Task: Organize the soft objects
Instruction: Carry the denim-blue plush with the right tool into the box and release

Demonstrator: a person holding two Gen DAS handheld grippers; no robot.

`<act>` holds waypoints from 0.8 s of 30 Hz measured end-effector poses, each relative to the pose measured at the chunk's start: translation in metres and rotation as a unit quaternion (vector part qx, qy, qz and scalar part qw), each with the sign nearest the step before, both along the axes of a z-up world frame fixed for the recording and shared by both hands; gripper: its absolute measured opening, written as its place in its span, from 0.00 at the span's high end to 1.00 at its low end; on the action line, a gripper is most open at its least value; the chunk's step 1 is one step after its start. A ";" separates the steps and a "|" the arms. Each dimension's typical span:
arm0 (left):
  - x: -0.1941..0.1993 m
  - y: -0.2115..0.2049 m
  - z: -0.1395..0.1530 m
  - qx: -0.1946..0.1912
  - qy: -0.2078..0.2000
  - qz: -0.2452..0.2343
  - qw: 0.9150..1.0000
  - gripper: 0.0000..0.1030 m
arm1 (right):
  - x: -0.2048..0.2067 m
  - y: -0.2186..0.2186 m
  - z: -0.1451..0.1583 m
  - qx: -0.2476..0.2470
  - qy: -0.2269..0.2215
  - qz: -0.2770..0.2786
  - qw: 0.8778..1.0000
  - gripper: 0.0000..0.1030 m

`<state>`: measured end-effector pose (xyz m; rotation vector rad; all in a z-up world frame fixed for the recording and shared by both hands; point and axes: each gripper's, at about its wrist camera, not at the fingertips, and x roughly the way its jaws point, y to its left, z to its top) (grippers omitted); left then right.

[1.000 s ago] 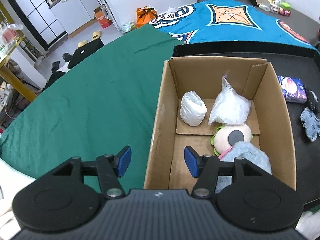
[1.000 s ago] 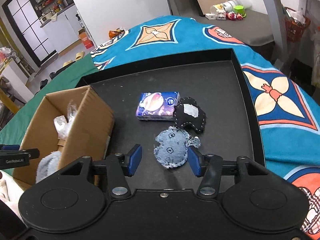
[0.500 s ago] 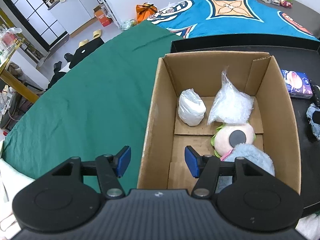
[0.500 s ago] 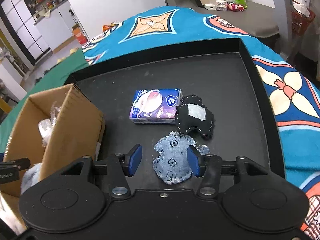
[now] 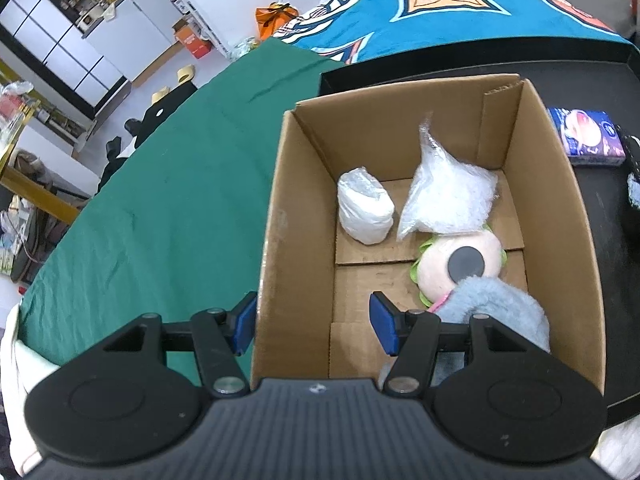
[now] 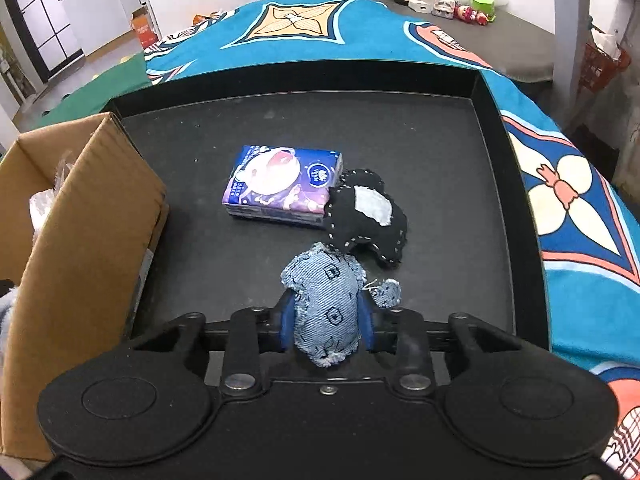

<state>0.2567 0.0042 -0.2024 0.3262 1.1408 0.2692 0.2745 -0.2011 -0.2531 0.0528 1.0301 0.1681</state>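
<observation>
Over the black tray (image 6: pixel 492 168), the downward-tilted right gripper (image 6: pixel 325 322) clamps the denim toy (image 6: pixel 326 300).

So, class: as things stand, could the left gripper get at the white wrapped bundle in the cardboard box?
Probably yes. The left gripper is open and empty, straddling the cardboard box wall; the box is open-topped, and the white wrapped bundle lies uncovered.

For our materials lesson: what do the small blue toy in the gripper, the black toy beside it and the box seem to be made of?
Blue toy: likely denim, woven twill with frayed edges. Black toy: probably felt, matte, with white hand stitching and a grey patch. Box: corrugated cardboard, plain brown with raw cut edges.
</observation>
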 end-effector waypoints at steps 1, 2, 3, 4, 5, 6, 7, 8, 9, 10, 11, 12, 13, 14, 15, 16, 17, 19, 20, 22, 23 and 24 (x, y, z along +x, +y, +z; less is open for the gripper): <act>0.000 -0.002 0.000 0.002 0.000 -0.003 1.000 0.44 | -0.001 -0.003 0.002 0.004 0.001 -0.002 1.000 0.73; -0.001 -0.003 0.000 0.003 0.000 -0.007 1.000 0.44 | -0.002 -0.005 0.002 0.008 0.003 -0.004 1.000 0.73; -0.001 -0.004 0.000 0.004 -0.002 -0.009 1.000 0.44 | -0.004 -0.007 0.004 0.013 0.005 -0.007 1.000 0.73; -0.003 -0.005 0.002 0.006 -0.004 -0.012 1.000 0.44 | -0.005 -0.008 0.005 0.014 0.004 -0.009 1.000 0.73; -0.004 -0.007 0.003 0.009 -0.007 -0.015 1.000 0.44 | -0.007 -0.009 0.007 0.015 0.003 -0.010 1.000 0.73; -0.005 -0.007 0.004 0.010 -0.009 -0.017 1.000 0.44 | -0.008 -0.011 0.010 0.016 0.001 -0.011 1.000 0.73; -0.006 -0.008 0.004 0.010 -0.010 -0.018 1.000 0.44 | -0.009 -0.011 0.012 0.017 -0.001 -0.013 1.000 0.73; -0.007 -0.008 0.005 0.010 -0.012 -0.019 1.000 0.44 | -0.011 -0.012 0.015 0.019 -0.003 -0.014 1.000 0.73; -0.008 -0.008 0.006 0.008 -0.012 -0.019 1.000 0.44 | -0.013 -0.012 0.019 0.020 -0.005 -0.016 1.000 0.73; -0.009 -0.008 0.007 0.007 -0.014 -0.019 1.000 0.44 | -0.014 -0.013 0.022 0.021 -0.008 -0.017 1.000 0.73; -0.009 -0.008 0.008 0.006 -0.015 -0.020 1.000 0.44 | -0.016 -0.015 0.025 0.022 -0.011 -0.018 1.000 0.73; -0.010 -0.008 0.008 0.005 -0.016 -0.021 1.000 0.44 | -0.016 -0.015 0.029 0.024 -0.014 -0.019 0.999 0.73; -0.011 -0.008 0.009 0.003 -0.017 -0.022 1.000 0.44 | -0.018 -0.016 0.032 0.024 -0.017 -0.019 0.999 0.73; -0.011 -0.008 0.010 0.003 -0.019 -0.024 1.000 0.44 | -0.018 -0.016 0.035 0.025 -0.020 -0.020 0.999 0.73; -0.012 -0.008 0.011 0.002 -0.021 -0.026 0.999 0.44 | -0.019 -0.016 0.039 0.026 -0.024 -0.020 0.999 0.72; -0.013 -0.008 0.012 0.000 -0.023 -0.027 0.999 0.44 | -0.020 -0.016 0.042 0.027 -0.028 -0.021 0.999 0.72; -0.014 -0.009 0.014 -0.002 -0.027 -0.029 0.999 0.44 | -0.020 -0.016 0.046 0.028 -0.031 -0.021 0.999 0.72; -0.016 -0.008 0.016 -0.004 -0.033 -0.031 0.999 0.44 | -0.023 -0.015 0.054 0.030 -0.038 -0.020 0.999 0.72; -0.018 -0.008 0.017 -0.006 -0.036 -0.032 0.999 0.44 | -0.024 -0.014 0.057 0.030 -0.041 -0.018 0.999 0.72; -0.020 -0.007 0.020 -0.010 -0.041 -0.032 0.999 0.44 | -0.026 -0.012 0.064 0.030 -0.047 -0.015 0.998 0.72; -0.020 -0.007 0.021 -0.011 -0.044 -0.032 0.998 0.44 | -0.027 -0.010 0.067 0.030 -0.050 -0.013 0.998 0.72; -0.021 -0.006 0.022 -0.012 -0.046 -0.031 0.998 0.44 | -0.028 -0.009 0.070 0.029 -0.054 -0.011 0.998 0.72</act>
